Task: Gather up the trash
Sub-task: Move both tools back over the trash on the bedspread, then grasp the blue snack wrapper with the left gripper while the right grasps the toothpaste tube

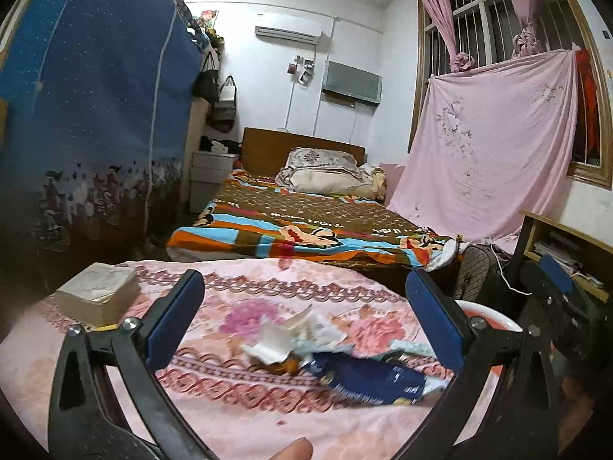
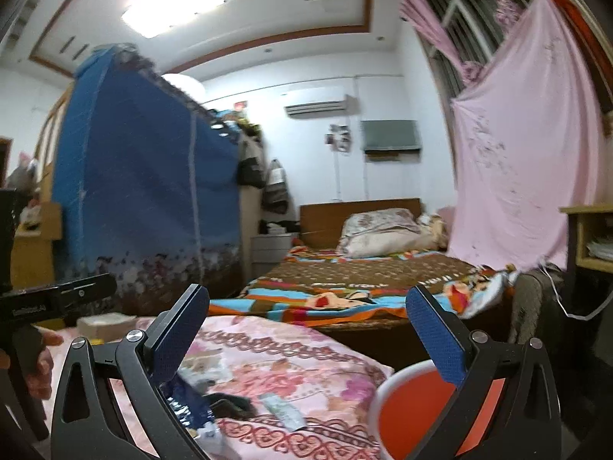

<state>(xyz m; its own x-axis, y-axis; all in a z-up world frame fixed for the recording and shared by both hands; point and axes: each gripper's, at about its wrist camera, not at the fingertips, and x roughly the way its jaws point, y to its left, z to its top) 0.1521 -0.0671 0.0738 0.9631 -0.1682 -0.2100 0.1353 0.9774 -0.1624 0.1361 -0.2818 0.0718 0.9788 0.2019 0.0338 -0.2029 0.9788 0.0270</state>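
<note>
A heap of trash lies on the pink floral tablecloth (image 1: 237,402): a crumpled white paper (image 1: 270,345), a dark blue wrapper (image 1: 367,377) and some small scraps. My left gripper (image 1: 306,318) hovers open just before the heap, nothing between its fingers. In the right wrist view the blue wrapper (image 2: 191,402), a dark scrap (image 2: 230,406) and a small pale wrapper (image 2: 283,414) lie below my right gripper (image 2: 306,333), which is open and empty. An orange bin with a white rim (image 2: 383,395) stands at the table's right edge, its rim (image 1: 486,312) also showing in the left wrist view.
A pale cardboard box (image 1: 95,291) sits at the table's far left. Beyond the table is a bed with a striped blanket (image 1: 299,226). A tall blue fabric wardrobe (image 1: 95,115) stands left, a hanging pink sheet (image 1: 494,145) and a wooden shelf (image 1: 567,245) right.
</note>
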